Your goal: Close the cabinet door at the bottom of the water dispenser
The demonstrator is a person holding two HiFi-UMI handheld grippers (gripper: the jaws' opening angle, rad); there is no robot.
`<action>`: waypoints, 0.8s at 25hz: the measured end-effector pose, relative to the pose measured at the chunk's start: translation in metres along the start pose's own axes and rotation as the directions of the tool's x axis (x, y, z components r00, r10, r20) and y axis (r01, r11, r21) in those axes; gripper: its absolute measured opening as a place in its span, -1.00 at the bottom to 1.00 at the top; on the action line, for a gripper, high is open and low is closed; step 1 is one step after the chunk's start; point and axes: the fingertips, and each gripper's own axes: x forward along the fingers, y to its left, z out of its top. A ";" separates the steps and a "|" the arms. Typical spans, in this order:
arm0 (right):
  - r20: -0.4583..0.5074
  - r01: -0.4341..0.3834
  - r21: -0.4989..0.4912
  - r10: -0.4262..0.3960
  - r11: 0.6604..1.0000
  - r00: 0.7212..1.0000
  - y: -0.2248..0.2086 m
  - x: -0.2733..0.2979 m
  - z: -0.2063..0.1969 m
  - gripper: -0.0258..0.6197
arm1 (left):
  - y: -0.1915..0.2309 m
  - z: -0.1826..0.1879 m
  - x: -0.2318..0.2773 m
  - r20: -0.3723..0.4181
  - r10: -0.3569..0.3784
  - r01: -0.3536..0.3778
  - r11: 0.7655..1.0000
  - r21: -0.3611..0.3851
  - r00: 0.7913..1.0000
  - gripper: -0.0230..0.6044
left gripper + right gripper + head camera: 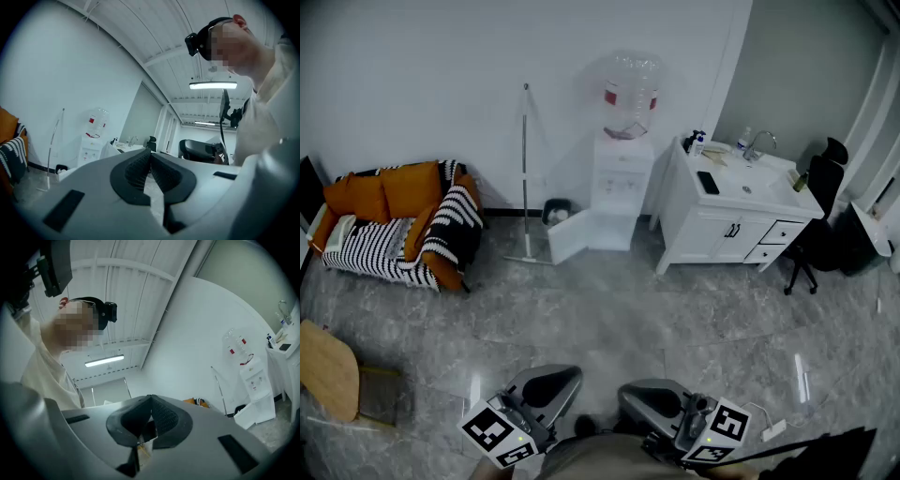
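A white water dispenser (622,178) with a clear bottle (630,92) on top stands against the far wall. Its bottom cabinet door (577,234) hangs open, swung out to the left. The dispenser also shows small in the left gripper view as the water dispenser (92,143), and in the right gripper view as the water dispenser (255,380) with its door (247,416) open. My left gripper (553,384) and right gripper (652,398) are held low, close to the person's body and far from the dispenser. The left gripper (150,155) and the right gripper (150,399) are both shut with nothing held.
An orange sofa (398,220) with a striped blanket sits at the left wall. A mop (525,173) and a small bin (557,212) stand left of the dispenser. A white sink cabinet (727,220) and a black office chair (817,211) are to its right. A wooden seat (328,370) is near left.
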 end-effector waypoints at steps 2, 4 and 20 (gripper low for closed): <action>0.002 0.007 0.002 -0.007 1.000 1.000 -0.003 -0.003 0.000 -0.87 | -0.001 -0.001 0.005 -0.002 -0.009 0.009 1.000 0.000 1.000 -0.95; 0.003 0.012 0.005 -0.012 1.000 1.000 -0.006 -0.005 -0.001 -0.87 | -0.002 -0.003 0.009 -0.004 -0.017 0.017 1.000 0.002 1.000 -0.95; 0.029 -0.004 0.036 0.003 0.999 1.000 -0.060 -0.035 0.028 -0.86 | -0.007 -0.004 0.084 -0.050 -0.024 0.024 1.000 0.012 0.998 -0.95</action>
